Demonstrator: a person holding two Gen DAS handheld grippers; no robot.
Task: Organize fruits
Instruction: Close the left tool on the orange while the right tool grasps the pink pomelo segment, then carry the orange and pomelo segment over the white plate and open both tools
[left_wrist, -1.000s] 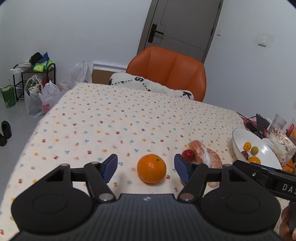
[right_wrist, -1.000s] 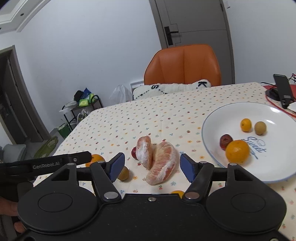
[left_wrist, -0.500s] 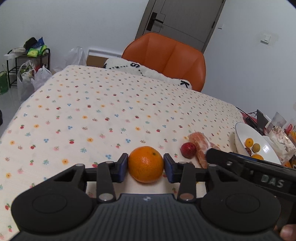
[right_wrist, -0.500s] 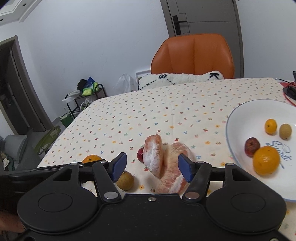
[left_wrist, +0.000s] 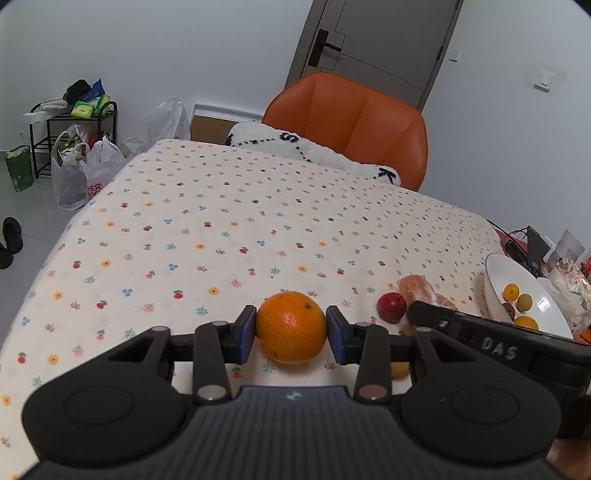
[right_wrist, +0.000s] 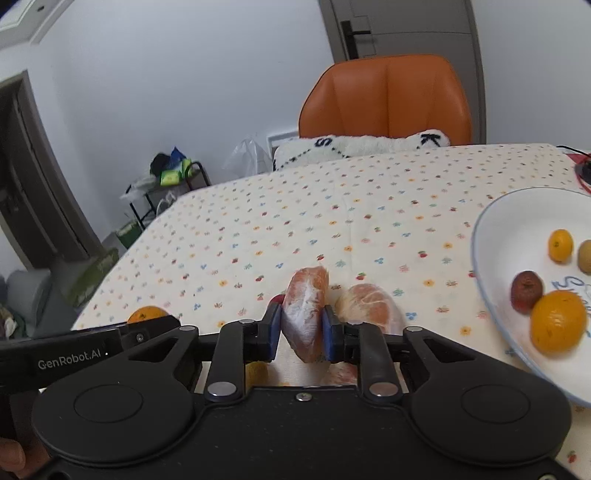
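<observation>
- Orange (left_wrist: 291, 326) sits clamped between the left gripper (left_wrist: 291, 328) pads, low over the dotted tablecloth (left_wrist: 229, 229).
- Right gripper (right_wrist: 301, 326) pinches one wrapped pomelo wedge (right_wrist: 306, 314); a second wedge (right_wrist: 369, 308) lies just beside it at 3 o'clock.
- White plate (right_wrist: 495, 236) at 3 o'clock holds four fruits — a red one (left_wrist: 391, 307) lies near the wedges.
- Orange chair (left_wrist: 351, 118) stands at 12 o'clock.
</observation>
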